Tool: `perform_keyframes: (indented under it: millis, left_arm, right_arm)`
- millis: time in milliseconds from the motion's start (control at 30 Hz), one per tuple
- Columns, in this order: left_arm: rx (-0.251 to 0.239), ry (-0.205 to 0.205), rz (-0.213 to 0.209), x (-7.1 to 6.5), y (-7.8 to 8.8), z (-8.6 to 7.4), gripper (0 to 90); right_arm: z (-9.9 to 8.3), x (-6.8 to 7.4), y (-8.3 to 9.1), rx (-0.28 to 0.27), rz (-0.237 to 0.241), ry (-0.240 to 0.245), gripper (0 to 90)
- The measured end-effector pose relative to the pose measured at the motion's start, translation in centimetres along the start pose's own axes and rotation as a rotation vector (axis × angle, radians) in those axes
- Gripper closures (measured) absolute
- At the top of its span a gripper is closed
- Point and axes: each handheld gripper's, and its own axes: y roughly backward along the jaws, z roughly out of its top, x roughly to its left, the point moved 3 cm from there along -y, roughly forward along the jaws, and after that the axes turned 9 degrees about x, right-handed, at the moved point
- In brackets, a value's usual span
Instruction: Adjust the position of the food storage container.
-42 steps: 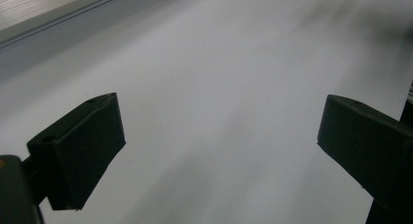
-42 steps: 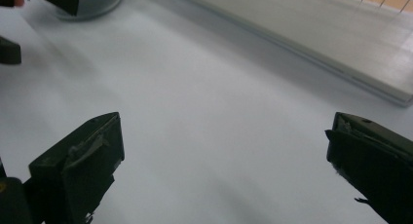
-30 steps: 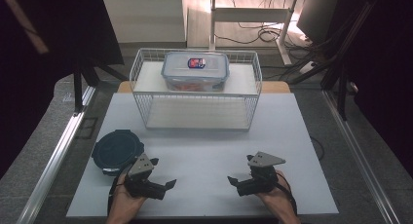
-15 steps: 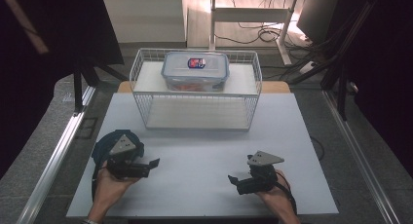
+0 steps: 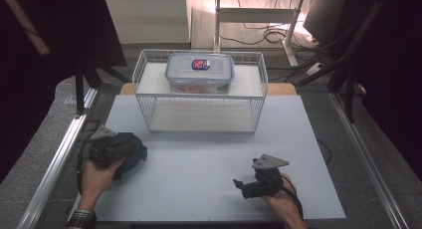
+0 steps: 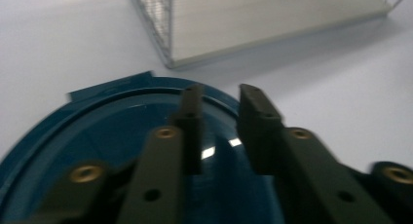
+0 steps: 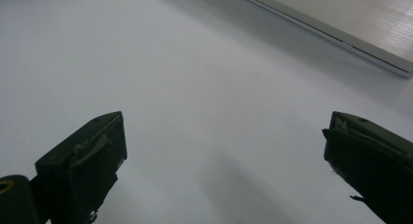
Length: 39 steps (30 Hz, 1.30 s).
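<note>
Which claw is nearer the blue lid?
Left. The left claw is right over the blue lid, its jaws having just been closing above the rim. The right claw sits apart on the bare white mat.

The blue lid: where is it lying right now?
In the high view the blue lid lies on the white mat at its left edge, under the left gripper and in front of the wire basket's left corner.
</note>
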Motion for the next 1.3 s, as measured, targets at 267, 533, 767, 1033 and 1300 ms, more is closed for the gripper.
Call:
perform_keyframes:
  millis: [267, 533, 767, 1033, 1300]
  left_arm:
    - [-0.016, 0.081, 0.076, 3.7, 0.9, -0.4, 89.9]
    - [-0.063, 0.166, 0.162, 6.8, 1.4, -1.9, 89.9]
    - [-0.026, 0.192, 0.181, 8.2, 1.1, -2.9, 90.0]
    - [-0.020, 0.194, 0.217, 7.2, 1.1, -3.0, 90.0]
    - [0.014, 0.138, 0.153, 4.0, 0.0, -2.8, 90.0]
  right_arm:
    - [-0.1, 0.0, -0.2, 0.009, -0.005, 0.009, 2.2]
    - [-0.2, -0.1, -0.2, 0.019, -0.010, 0.015, 2.6]
    - [-0.2, 0.1, -0.4, 0.030, -0.006, 0.022, 2.8]
    - [-0.3, 0.2, -0.7, 0.042, 0.000, 0.026, 3.0]
    - [-0.3, 0.4, -1.0, 0.055, 0.001, 0.032, 3.0]
